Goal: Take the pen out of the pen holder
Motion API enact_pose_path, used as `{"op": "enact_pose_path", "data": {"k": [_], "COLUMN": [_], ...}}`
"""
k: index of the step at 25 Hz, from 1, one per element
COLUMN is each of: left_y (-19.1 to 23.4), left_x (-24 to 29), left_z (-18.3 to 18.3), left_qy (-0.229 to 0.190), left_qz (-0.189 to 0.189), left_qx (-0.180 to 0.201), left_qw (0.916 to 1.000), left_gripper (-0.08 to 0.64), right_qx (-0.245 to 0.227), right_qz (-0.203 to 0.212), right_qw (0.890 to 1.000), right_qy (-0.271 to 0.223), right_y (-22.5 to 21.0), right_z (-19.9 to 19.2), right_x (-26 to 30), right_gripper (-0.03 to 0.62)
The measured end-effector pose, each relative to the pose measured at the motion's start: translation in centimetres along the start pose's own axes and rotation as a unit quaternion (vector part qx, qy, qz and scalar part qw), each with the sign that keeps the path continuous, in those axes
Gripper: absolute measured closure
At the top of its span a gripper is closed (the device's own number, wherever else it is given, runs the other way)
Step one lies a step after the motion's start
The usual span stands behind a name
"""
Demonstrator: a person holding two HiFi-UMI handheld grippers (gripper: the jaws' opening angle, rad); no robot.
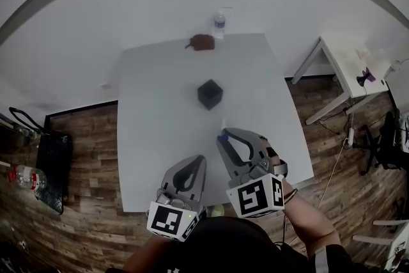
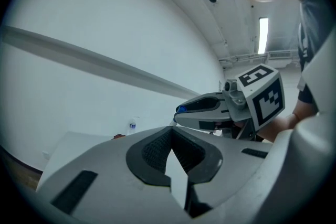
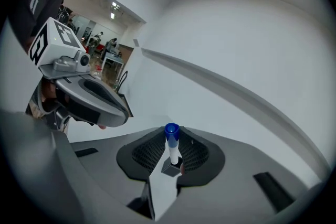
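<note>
The black square pen holder [image 1: 209, 94] stands near the middle of the white table [image 1: 153, 137]. My right gripper [image 1: 222, 136] is raised above the table's near half, shut on a white pen with a blue cap [image 1: 223, 135]. In the right gripper view the pen [image 3: 171, 145] stands upright between the pads, and the pen holder [image 3: 170, 167] shows small and far off below it. My left gripper [image 1: 195, 162] hovers beside it at the near edge, shut with nothing between its pads. The left gripper view shows its tips [image 2: 170, 136] meeting, with the right gripper [image 2: 181, 113] beyond them.
A brown object [image 1: 202, 42] and a water bottle [image 1: 220, 23] sit at the table's far edge. A second white table [image 1: 339, 51] stands at the right. On the wooden floor to the left lie a black bag [image 1: 51, 160] and a bottle [image 1: 25, 174].
</note>
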State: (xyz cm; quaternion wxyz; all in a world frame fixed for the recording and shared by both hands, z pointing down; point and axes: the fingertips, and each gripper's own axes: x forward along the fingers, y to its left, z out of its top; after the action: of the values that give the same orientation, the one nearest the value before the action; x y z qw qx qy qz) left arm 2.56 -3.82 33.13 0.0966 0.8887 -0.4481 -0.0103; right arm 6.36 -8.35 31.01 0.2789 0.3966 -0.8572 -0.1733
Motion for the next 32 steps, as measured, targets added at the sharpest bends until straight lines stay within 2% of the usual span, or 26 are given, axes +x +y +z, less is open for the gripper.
{"op": "enact_pose_path", "data": {"k": [12,32], "left_y": [-3.8,-5.1], "left_x": [-2.0,-2.8], "left_z": [1.7,1.1], "left_qy": [-0.024,-0.021], "left_qz": [-0.014,-0.015], "left_qx": [0.026,0.036], "left_qw": [0.9993,0.9990], "left_gripper": [0.554,0.555], "right_qx": [-0.002,0.011], "right_qz": [-0.004,0.000], "right_qw": [1.000,1.000], "right_qy": [-0.009,-0.012], "right_y": [2.1,2.9], "right_z": [0.7,0.4], "right_x": [-5.1,-6.3], "right_gripper": [0.511,0.512]}}
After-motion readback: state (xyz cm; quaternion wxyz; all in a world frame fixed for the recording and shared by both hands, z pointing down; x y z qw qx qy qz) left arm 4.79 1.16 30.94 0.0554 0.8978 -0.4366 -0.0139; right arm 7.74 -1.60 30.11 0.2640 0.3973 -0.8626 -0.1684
